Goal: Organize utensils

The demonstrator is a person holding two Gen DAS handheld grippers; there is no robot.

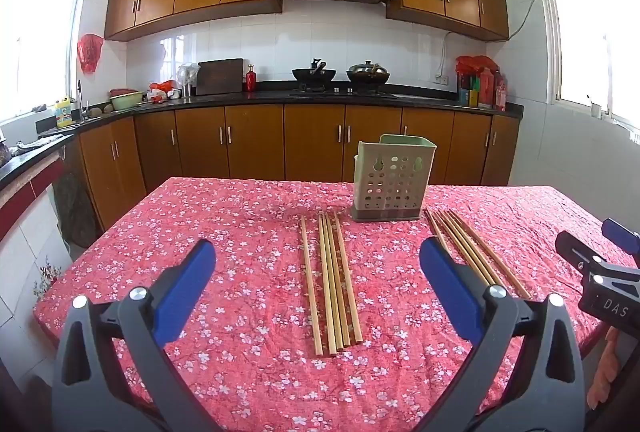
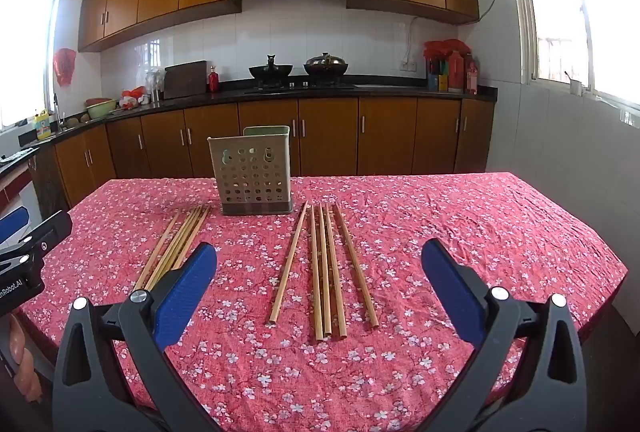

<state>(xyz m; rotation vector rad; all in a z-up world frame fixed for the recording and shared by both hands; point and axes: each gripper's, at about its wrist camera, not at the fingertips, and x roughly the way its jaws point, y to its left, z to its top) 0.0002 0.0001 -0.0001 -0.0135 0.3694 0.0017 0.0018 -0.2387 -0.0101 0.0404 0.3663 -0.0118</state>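
Chopsticks (image 1: 332, 284) between spread hand-held gripper (image 1: 318, 256) fingers

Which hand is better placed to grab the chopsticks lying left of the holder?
Left, probably. In the left view those chopsticks lie straight ahead between the open left gripper jaws. In the right view they sit off to the side, and its own open gripper faces the other bundle.

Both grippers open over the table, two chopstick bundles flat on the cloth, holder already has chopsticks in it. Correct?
Not quite: the holder shows no chopsticks in it, as seen in the right wrist view. Otherwise right: left gripper and right gripper are open, left bundle and right bundle lie flat.
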